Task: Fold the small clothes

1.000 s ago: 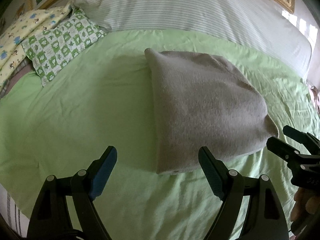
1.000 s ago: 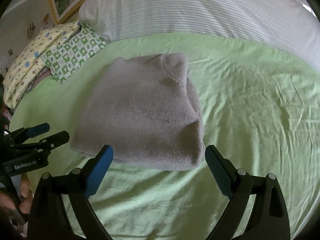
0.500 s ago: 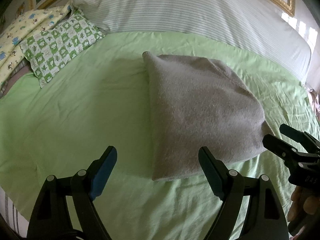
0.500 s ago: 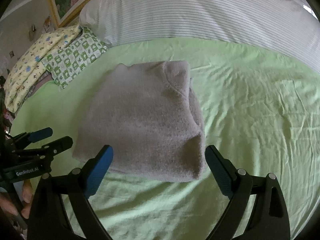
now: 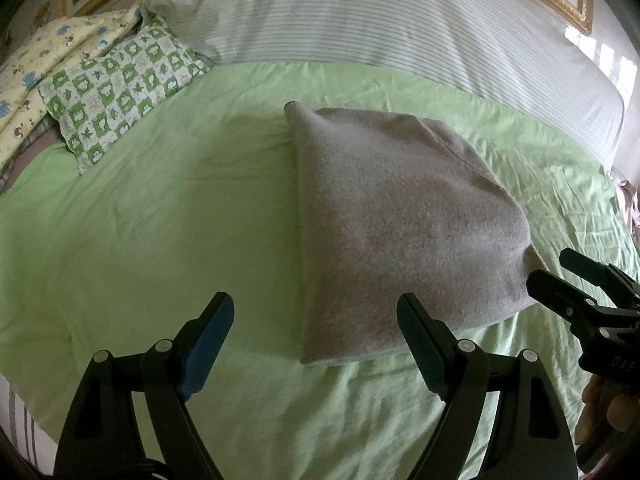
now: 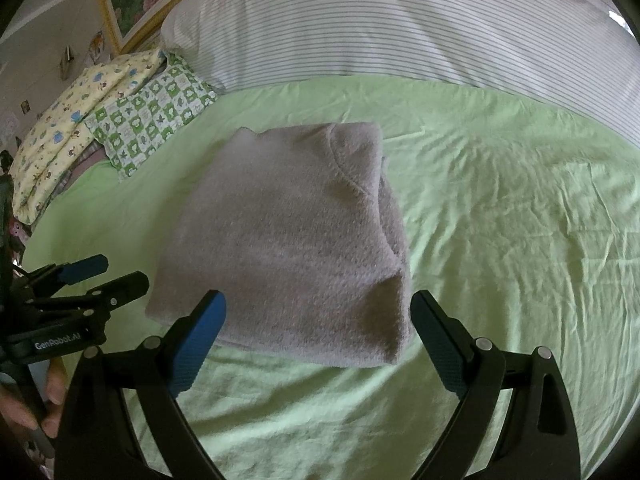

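Folded grey garment [image 6: 288,240] mid-sheet [image 6: 500,240]

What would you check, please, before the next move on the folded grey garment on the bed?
1. Left gripper open and empty: ok.
2. Right gripper open and empty: ok.
3. Grey garment lies folded in a compact stack on the green sheet: ok.
4. Neither gripper touches the garment: ok.
5. Layers underneath lie even: cannot tell, hidden.
6. Edges squared: not ok, a corner pokes out at the far end.
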Demonstrator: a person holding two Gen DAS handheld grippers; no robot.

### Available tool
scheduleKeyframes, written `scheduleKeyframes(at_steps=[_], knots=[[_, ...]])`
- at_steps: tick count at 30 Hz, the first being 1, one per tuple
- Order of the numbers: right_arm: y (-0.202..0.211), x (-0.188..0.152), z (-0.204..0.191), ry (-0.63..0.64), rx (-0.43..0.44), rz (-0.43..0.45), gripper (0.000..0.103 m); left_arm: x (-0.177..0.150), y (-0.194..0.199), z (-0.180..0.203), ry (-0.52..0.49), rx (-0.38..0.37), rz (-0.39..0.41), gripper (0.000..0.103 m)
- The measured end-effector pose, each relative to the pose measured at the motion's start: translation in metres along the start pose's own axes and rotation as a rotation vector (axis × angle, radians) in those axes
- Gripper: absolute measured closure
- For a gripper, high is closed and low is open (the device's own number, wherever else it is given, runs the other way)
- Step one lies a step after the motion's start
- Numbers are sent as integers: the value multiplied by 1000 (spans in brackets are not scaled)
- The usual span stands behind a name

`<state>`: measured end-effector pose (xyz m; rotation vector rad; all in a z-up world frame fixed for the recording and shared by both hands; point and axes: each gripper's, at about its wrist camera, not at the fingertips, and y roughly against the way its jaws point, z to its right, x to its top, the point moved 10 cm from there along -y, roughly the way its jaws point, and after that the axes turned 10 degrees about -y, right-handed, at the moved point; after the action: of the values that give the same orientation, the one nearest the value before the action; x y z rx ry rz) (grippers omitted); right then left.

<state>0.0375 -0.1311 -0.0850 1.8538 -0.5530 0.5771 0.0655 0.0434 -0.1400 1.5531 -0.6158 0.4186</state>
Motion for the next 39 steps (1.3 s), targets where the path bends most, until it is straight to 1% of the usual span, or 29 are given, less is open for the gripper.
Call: scheduleKeyframes(at_steps=[39], knots=[[-1, 4, -5, 3, 10, -4, 9, 7, 0, 3, 4, -8, 1, 19]])
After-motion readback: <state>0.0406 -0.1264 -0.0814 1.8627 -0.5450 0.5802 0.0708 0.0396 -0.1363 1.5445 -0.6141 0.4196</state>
